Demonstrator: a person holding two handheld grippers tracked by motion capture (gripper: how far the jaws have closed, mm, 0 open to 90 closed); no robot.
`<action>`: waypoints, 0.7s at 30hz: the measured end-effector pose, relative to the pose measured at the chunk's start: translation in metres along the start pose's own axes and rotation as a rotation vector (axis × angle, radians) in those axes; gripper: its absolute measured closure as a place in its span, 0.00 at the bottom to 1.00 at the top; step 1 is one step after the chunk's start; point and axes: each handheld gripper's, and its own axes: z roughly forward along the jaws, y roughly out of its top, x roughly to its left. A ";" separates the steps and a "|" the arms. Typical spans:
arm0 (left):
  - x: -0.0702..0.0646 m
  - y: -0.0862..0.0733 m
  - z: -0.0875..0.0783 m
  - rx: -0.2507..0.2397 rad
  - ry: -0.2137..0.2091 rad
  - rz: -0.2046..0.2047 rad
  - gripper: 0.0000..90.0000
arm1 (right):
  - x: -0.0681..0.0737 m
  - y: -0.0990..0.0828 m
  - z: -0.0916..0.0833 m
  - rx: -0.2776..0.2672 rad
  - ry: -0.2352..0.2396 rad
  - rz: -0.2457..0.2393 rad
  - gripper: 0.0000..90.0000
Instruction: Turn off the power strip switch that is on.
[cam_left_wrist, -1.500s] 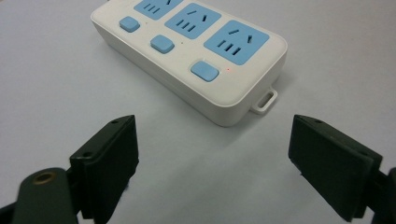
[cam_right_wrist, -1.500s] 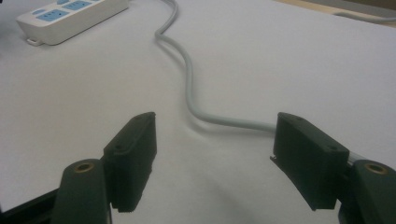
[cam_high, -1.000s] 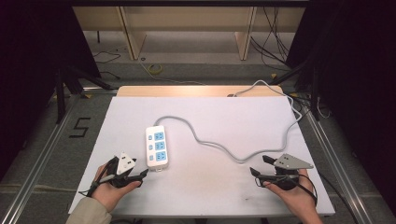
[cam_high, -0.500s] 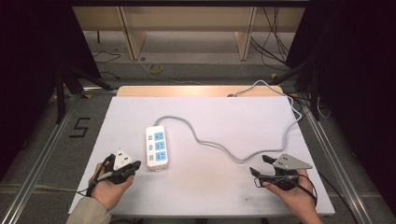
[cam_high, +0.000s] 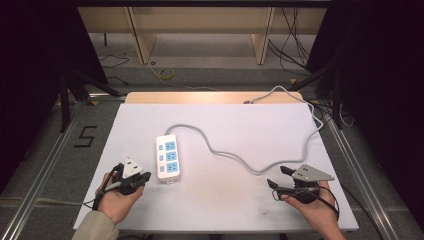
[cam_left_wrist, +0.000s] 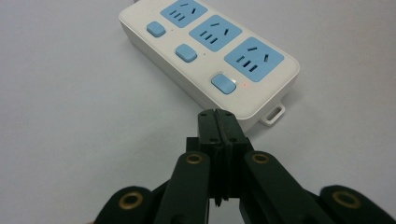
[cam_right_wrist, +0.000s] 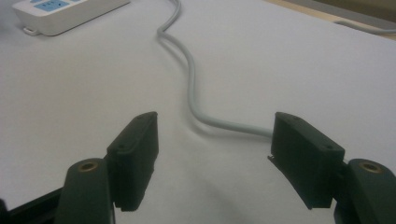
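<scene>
Now, key relation: the power strip (cam_left_wrist: 210, 56) lies just ahead of the left claw (cam_left_wrist: 218, 122), its near short end toward the tips; its long axis runs away from the person.
Nearer hand: the left; the right claw (cam_right_wrist: 212, 154) sits well apart from the strip.
Left claw: pinched together, nothing between the jaws, tips just short of the nearest switch (cam_left_wrist: 223, 84).
Right claw: jaws spread wide and empty, the grey cord (cam_right_wrist: 196, 88) ahead of them.
Strip's place: left of centre on the white surface (cam_high: 240, 205).
Strip's look: white body, three blue sockets, three blue switches, a small red light beside the nearest one.
Likely next: a push on that switch.
</scene>
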 end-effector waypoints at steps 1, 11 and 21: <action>0.000 0.000 0.001 0.002 -0.002 -0.004 1.00 | -0.001 0.000 0.000 -0.001 -0.001 0.002 0.37; 0.000 0.012 0.001 -0.007 0.012 -0.005 1.00 | 0.001 0.000 0.000 -0.004 0.005 0.001 0.37; -0.001 0.016 0.004 0.003 0.019 -0.008 1.00 | -0.001 0.000 0.000 -0.007 0.003 0.006 0.37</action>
